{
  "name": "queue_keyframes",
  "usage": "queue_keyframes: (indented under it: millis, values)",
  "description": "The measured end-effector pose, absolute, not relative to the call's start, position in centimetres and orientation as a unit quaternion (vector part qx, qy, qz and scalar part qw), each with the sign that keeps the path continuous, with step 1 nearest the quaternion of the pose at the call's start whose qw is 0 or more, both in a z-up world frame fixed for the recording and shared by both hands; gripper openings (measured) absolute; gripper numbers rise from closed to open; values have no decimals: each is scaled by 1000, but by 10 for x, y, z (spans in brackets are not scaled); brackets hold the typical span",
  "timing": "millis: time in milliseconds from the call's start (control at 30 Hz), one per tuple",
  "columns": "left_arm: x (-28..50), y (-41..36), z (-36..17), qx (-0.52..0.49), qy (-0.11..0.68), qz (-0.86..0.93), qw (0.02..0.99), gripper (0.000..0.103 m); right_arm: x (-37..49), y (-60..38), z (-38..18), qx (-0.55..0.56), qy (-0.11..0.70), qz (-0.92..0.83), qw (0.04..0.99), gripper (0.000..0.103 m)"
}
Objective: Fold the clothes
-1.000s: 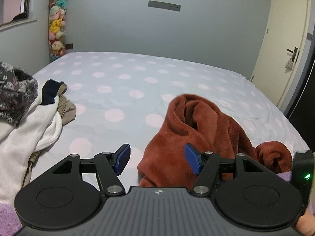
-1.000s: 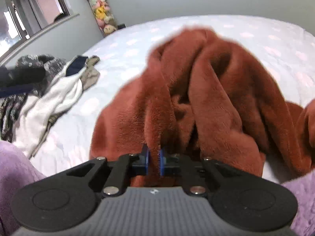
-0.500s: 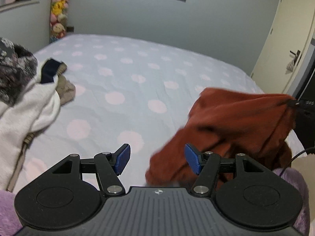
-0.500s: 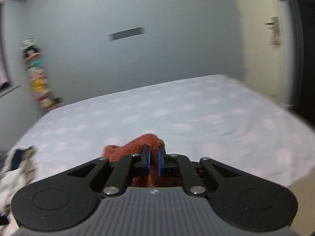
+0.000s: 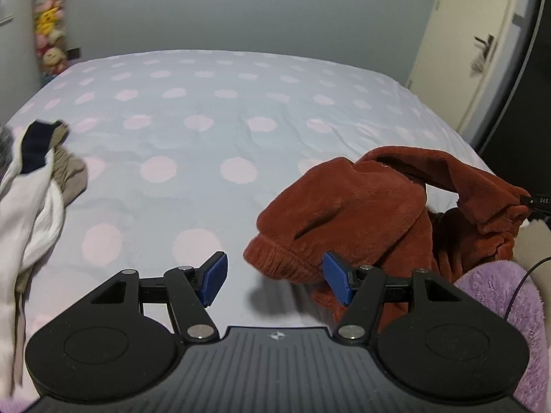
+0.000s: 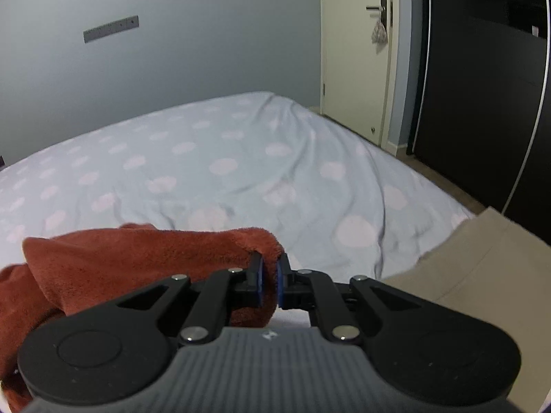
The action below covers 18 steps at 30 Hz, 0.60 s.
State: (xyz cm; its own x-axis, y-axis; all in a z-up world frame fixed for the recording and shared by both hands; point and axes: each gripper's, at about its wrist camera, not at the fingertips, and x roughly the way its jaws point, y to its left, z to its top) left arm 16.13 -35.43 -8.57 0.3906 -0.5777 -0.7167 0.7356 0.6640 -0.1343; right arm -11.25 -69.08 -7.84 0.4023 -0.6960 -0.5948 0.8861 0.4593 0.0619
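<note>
One rust-brown fleece garment [image 5: 361,206] sits bunched on the right side of the polka-dot bed [image 5: 206,120], thick ribbed cuff facing the camera. Right claw [image 6: 268,284] is pinched narrow on a fold of it, stretching that edge out sideways (a second ago the fleece was a tall heap filling that view). Left claw [image 5: 275,280] hangs wide, nothing between its pads. Only the left view shows the white and tan clothes pile [image 5: 38,206]; only the right shows the dark wardrobe [image 6: 482,86].
</note>
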Motion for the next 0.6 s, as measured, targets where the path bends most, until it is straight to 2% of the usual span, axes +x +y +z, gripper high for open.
queue_keyframes:
  millis: [300, 400, 500, 600]
  values:
    - [219, -394, -111, 159, 419, -427, 785, 63, -118, -702, -70, 180, 268, -442, 836, 15]
    - [235, -405, -121, 175, 427, -438, 771, 63, -122, -700, -65, 182, 263, -439, 840, 35]
    - [243, -415, -133, 173, 444, -456, 751, 63, -129, -696, -59, 185, 257, -434, 843, 37]
    - [248, -421, -148, 162, 465, -467, 735, 63, -134, -690, -50, 173, 250, -429, 850, 45]
